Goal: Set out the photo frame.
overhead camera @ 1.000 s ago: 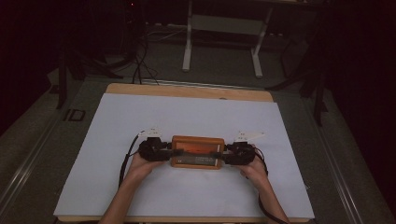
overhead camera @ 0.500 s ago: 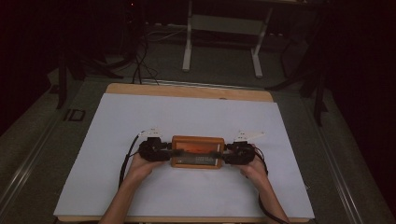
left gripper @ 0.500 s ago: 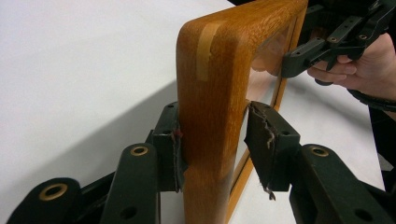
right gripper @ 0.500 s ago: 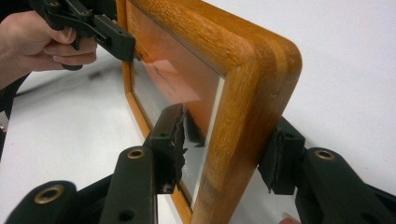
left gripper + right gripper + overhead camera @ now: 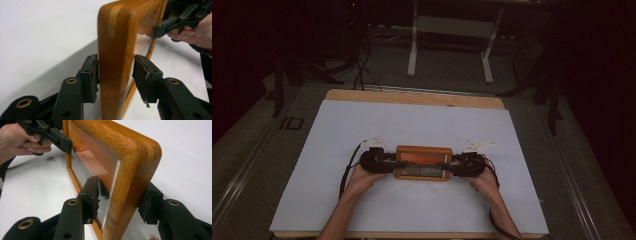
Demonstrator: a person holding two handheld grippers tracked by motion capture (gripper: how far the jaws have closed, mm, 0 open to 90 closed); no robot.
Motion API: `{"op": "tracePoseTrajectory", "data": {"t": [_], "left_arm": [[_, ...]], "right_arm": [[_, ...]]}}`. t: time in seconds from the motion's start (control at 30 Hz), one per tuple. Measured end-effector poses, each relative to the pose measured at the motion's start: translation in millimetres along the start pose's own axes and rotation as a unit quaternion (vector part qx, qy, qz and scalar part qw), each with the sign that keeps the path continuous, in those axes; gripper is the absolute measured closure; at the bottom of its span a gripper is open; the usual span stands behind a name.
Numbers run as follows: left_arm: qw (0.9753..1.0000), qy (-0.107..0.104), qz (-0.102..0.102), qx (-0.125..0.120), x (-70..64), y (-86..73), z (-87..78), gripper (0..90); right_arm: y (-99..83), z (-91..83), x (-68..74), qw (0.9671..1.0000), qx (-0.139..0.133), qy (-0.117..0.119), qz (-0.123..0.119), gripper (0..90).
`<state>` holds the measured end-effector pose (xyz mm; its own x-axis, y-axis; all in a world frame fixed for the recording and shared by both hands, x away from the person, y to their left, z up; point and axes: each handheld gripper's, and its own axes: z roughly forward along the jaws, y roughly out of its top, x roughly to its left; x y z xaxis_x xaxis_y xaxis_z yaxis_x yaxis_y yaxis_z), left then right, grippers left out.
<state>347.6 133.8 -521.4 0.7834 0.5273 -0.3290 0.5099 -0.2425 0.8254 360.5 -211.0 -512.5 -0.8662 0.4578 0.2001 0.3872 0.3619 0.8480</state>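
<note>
A wooden picture frame (image 5: 422, 162) with a glass pane over an orange print stands long-side down at the middle of the white table cover (image 5: 412, 125). My left gripper (image 5: 393, 161) is shut on its left end and my right gripper (image 5: 453, 165) on its right end. In the left gripper view both pads of the left gripper (image 5: 115, 75) press the rounded end of the frame (image 5: 115, 50). In the right gripper view the right gripper (image 5: 122, 200) clamps the frame (image 5: 135, 152), one pad on the glass and one behind. I cannot tell whether the lower edge touches the table.
The white cover reaches nearly to the wooden table edges (image 5: 412, 96), with open room all round the frame. Each gripper trails a black cable (image 5: 347, 172) over the cover. Beyond the table, a desk stand (image 5: 452, 30) and floor cables (image 5: 362, 65) sit in the dark.
</note>
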Motion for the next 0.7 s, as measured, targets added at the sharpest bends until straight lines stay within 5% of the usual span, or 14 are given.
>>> {"op": "tracePoseTrajectory", "data": {"t": [0.7], "left_arm": [[0.9996, 0.007, -0.017, -0.019, 6.4, 0.6, -19.2, 46.9]], "right_arm": [[1.9, -17.1, -3.1, 1.0, -0.007, -0.003, -0.006, 43.5]]}}
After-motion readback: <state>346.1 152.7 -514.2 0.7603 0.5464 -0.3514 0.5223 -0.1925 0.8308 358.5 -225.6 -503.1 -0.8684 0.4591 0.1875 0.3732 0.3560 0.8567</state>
